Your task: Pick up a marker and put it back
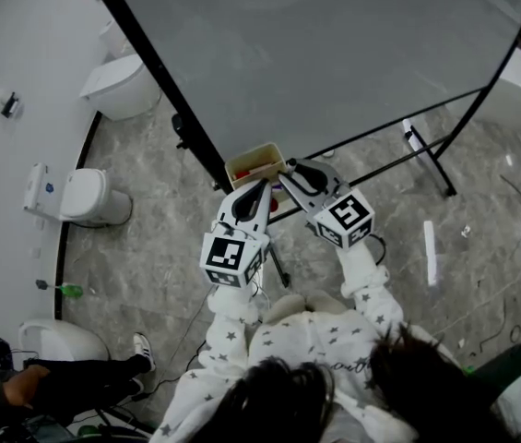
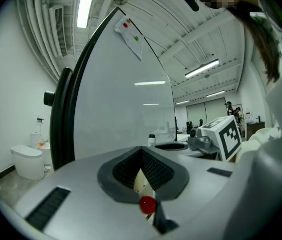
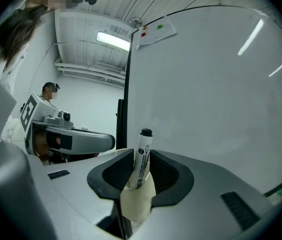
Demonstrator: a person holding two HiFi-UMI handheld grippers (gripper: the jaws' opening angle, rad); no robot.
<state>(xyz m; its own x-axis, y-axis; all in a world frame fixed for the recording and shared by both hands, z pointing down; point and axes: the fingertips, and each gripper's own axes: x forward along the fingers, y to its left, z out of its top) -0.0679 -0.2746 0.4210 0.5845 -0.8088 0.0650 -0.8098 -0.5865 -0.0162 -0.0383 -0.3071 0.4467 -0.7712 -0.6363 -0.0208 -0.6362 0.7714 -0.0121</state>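
a large whiteboard [image 1: 334, 53] is seen on its stand, and a cream box [image 1: 246, 161] is fixed at its lower edge. the pick-up is judged to be in hand: the right gripper [image 3: 141, 156] is held at the box with its jaws spread partway on either side of the black-capped marker [image 3: 143, 144], which stands nearly upright in the box. no firm pinch is shown. next, the jaws would need to be closed on the barrel and a straight lift made. the left gripper [image 2: 141, 150] is pressed together at its tips with nothing pinched, and a red cap [image 2: 147, 204] is seen through its gap.
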